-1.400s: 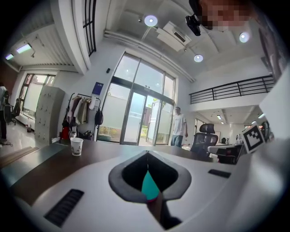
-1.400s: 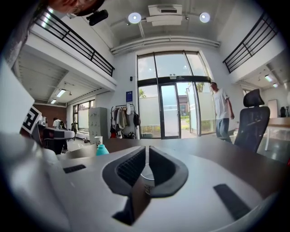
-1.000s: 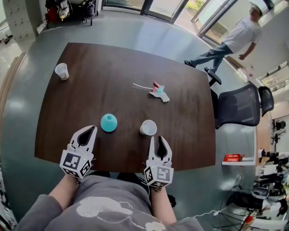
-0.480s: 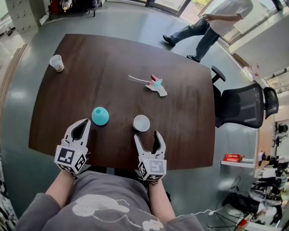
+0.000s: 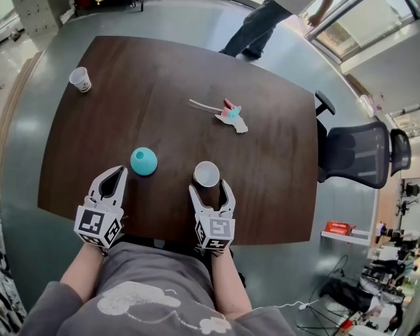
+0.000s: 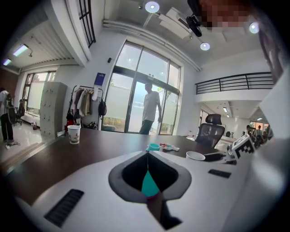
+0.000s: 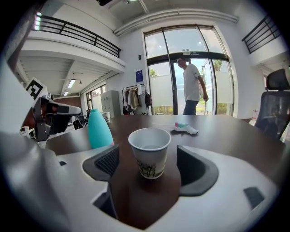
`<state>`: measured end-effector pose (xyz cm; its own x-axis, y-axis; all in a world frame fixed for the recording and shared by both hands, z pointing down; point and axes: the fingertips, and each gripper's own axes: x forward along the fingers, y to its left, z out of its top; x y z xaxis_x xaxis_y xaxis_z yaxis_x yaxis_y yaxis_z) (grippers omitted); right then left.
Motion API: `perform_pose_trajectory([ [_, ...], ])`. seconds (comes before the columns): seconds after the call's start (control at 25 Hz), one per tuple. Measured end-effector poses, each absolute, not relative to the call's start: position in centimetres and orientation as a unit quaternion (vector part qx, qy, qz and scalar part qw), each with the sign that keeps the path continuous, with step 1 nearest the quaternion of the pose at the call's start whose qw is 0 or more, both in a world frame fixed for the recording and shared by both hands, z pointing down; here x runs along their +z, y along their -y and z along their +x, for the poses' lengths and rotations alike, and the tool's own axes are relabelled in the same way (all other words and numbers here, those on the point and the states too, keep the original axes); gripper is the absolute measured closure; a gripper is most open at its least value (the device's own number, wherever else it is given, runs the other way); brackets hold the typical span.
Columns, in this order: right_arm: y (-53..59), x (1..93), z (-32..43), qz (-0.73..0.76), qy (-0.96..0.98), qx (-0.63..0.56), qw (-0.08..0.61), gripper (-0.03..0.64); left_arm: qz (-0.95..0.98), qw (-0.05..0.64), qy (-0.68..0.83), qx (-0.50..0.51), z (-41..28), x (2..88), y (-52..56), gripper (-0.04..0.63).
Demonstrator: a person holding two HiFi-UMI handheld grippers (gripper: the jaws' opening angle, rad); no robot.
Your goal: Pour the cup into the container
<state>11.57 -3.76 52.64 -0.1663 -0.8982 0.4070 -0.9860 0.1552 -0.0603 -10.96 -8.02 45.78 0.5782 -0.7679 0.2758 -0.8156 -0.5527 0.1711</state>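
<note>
A white paper cup [image 5: 206, 174] stands upright on the dark wooden table [image 5: 164, 85], near its front edge. My right gripper [image 5: 210, 189] sits just behind the cup, and its jaws are opening. In the right gripper view the cup [image 7: 149, 145] stands between the two fingers of that gripper [image 7: 149, 171], and neither pad touches it. A teal container [image 5: 144, 161] with a rounded top stands to the cup's left. My left gripper [image 5: 117, 178] is shut and empty, close beside the container. Through its closed jaws [image 6: 147, 156] a sliver of the teal container [image 6: 148, 183] shows.
A second paper cup [image 5: 79, 79] stands at the table's far left corner. Some pink, teal and white litter [image 5: 230, 117] lies mid-table. A black office chair [image 5: 354, 154] is at the right. A person [image 5: 262, 20] walks past the far edge.
My right gripper's jaws have opened wide and moved forward around the white cup. The left gripper stays shut by the container. The person behind has walked leftward.
</note>
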Motion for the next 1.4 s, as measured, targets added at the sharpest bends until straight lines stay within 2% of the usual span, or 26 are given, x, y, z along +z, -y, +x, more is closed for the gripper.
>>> perform_pose_trajectory([
  [1.04, 8.5, 55.0, 11.2, 0.659, 0.723, 0.152, 0.138, 0.247, 0.87, 0.163, 0.452, 0.107, -11.9, 48.1, 9.3, 0.588],
  [1.2, 8.6, 55.0, 11.6, 0.668, 0.716, 0.152, 0.133, 0.295, 0.868, 0.166, 0.456, 0.105, -12.1, 48.3, 9.6, 0.588],
  [1.4, 8.7, 55.1, 11.7, 0.669, 0.716, 0.15, 0.133, 0.298, 0.868, 0.166, 0.454, 0.109, -12.2, 48.5, 9.8, 0.588],
])
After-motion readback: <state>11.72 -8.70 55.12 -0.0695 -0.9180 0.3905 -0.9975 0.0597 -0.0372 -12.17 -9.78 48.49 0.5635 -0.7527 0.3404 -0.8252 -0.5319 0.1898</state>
